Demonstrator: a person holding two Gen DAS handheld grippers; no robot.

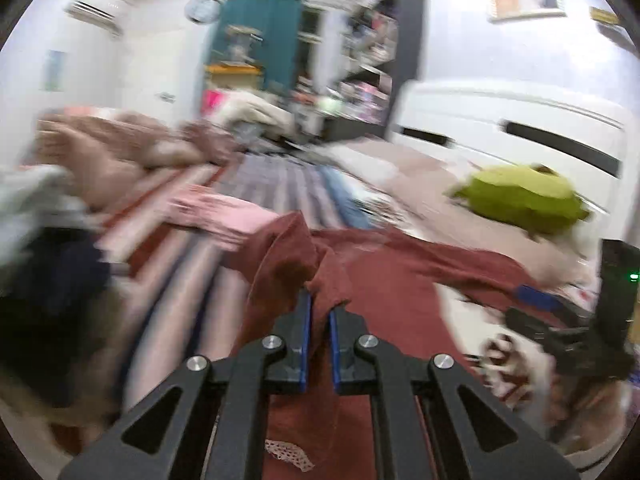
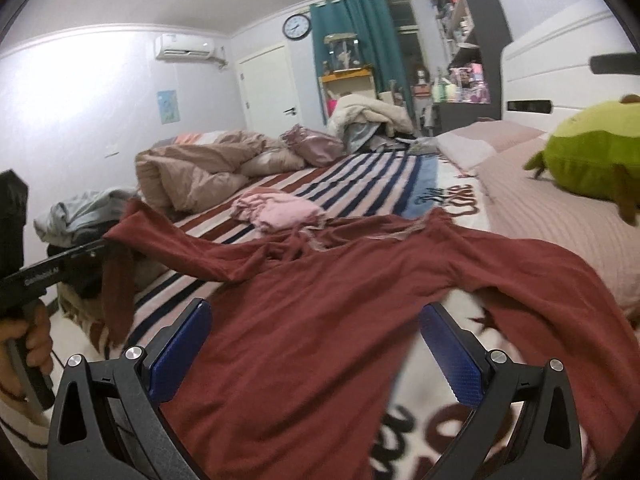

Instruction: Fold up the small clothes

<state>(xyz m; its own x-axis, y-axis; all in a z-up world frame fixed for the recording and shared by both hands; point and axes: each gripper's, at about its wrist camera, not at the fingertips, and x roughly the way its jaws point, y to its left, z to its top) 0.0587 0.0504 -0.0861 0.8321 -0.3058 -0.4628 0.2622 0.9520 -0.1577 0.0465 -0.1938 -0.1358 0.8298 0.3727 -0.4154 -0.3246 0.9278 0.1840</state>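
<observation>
The left gripper is squeezed tight on a sleeve of the red shirt and holds it up off the bed. The right gripper is wide open above the shirt's middle, holding nothing. The shirt lies spread on the bed.

Motion blur smears the bedding and shelves in the left wrist view; the red shirt runs off the frame's bottom edge.

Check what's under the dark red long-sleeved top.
Under the dark red long-sleeved top: striped bedspread at left, white lettered blanket at right. Whatever lies beneath its middle is covered.
</observation>
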